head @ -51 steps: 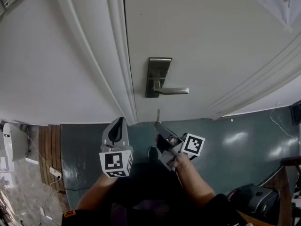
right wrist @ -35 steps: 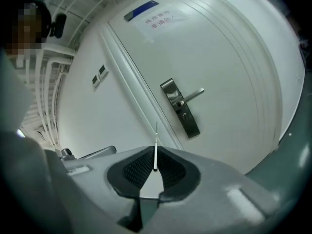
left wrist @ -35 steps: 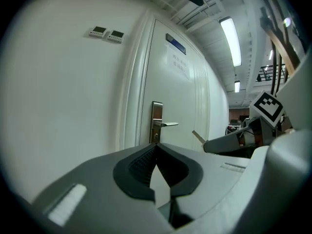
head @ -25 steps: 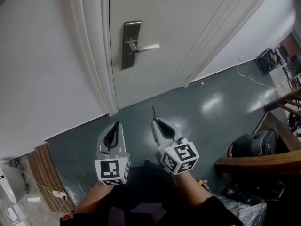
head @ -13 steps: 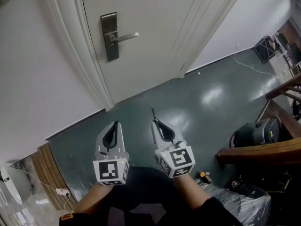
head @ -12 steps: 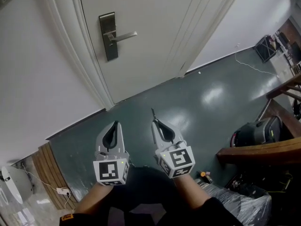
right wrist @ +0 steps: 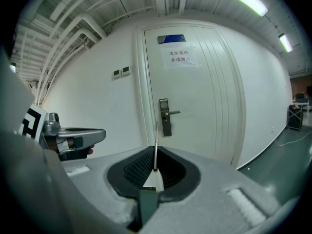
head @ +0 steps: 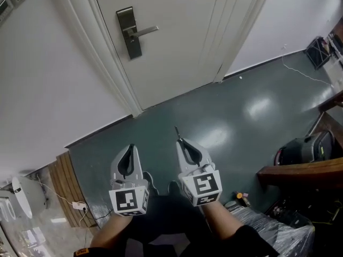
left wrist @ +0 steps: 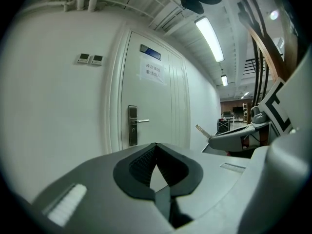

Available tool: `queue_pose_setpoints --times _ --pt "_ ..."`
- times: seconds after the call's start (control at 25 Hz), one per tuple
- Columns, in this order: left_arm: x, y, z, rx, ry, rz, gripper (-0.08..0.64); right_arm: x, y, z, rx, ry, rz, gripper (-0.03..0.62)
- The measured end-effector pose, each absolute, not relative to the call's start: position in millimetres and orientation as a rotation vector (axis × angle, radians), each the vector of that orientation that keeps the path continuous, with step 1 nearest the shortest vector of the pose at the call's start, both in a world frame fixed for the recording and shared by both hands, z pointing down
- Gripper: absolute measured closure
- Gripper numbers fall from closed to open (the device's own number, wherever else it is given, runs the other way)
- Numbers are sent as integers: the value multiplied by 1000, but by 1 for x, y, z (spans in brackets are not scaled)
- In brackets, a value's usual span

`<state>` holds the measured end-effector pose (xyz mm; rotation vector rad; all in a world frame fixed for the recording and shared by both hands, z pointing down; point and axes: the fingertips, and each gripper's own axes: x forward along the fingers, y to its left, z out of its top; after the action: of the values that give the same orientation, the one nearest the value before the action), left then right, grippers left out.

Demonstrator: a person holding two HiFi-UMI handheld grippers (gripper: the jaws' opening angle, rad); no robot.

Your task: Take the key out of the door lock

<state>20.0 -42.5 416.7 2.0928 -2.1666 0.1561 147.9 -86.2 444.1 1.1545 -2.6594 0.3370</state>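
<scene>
Right gripper (head: 180, 140) is clamped on a thin metal key (right wrist: 155, 143), held edge-on between its ribbed pads. The key's blade sticks out past the tips toward the far door. Just to its left, the left gripper (head: 128, 150) has its jaws drawn together with nothing between them. The two tools are side by side, not touching, above a glossy dark green floor (head: 230, 116).

Beyond them stands a closed white door (head: 177, 52), with its metal lock plate (head: 129, 32) and lever handle (head: 143, 31) near the door's left edge. The key is well apart from that lock, out in the open over the floor. A paper notice (right wrist: 178, 56) hangs high on the door. A plain white wall (head: 48, 90) runs off to the left, and a brown wooden beam (head: 300, 171) juts in at the near right.
</scene>
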Motion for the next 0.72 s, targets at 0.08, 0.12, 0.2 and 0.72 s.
queue_pose_setpoints --times 0.08,0.12,0.2,0.72 --pt "17 -30 413 2100 -2178 161 541 146 -75 440 1156 -2661 334 575" --pt "15 -24 412 2107 -2186 163 541 144 -70 436 1157 -2665 325 575" --pt "9 -11 406 2117 -2197 162 542 138 -57 431 1163 -2667 308 575" --pt "-77 97 425 2208 -2067 110 541 56 71 440 1255 -2551 328 575"
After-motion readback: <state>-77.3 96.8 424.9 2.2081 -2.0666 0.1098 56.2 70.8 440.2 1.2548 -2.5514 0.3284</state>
